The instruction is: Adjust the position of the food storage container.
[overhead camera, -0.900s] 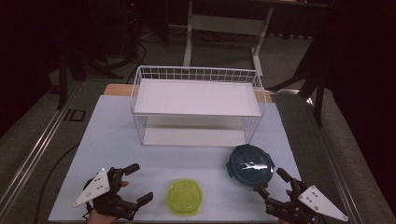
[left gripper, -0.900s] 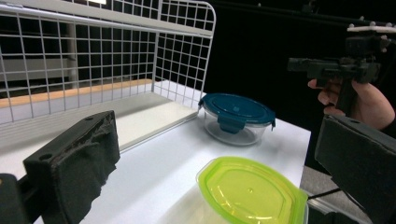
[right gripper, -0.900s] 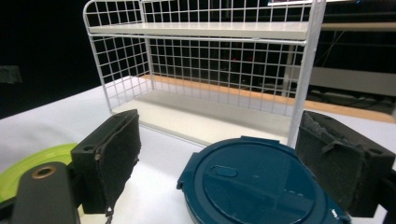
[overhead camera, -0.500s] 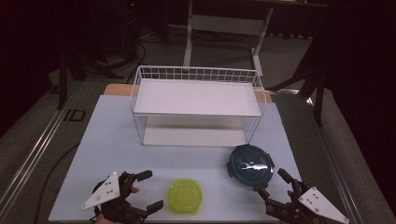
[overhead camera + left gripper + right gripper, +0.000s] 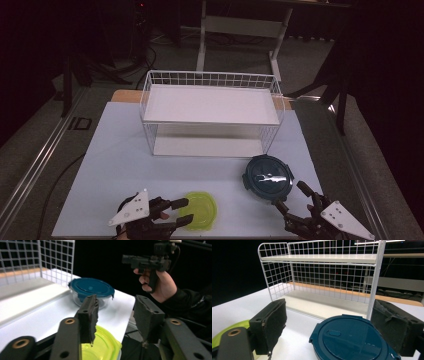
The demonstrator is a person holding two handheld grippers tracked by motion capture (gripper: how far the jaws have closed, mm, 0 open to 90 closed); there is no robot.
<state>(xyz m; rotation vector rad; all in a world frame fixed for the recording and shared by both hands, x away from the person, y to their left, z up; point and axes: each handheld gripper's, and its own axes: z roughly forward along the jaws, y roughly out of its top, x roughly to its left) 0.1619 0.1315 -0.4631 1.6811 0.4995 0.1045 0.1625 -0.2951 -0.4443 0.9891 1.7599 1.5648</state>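
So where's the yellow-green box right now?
In the high view the yellow-green box sits at the table's near edge, just beside the left gripper, left of the blue-lidded container.

The left gripper (image 5: 182, 215) sits at the bottom left, jaws apart. The right gripper (image 5: 292, 196) sits at the bottom right, jaws wide.

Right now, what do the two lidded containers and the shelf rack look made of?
Blue-lidded container: clear body, likely glass; glossy plastic lid with clip tabs. Yellow-green container: translucent, probably plastic. Shelf rack: thin white-coated wire grid, likely metal, with flat matte white shelves.
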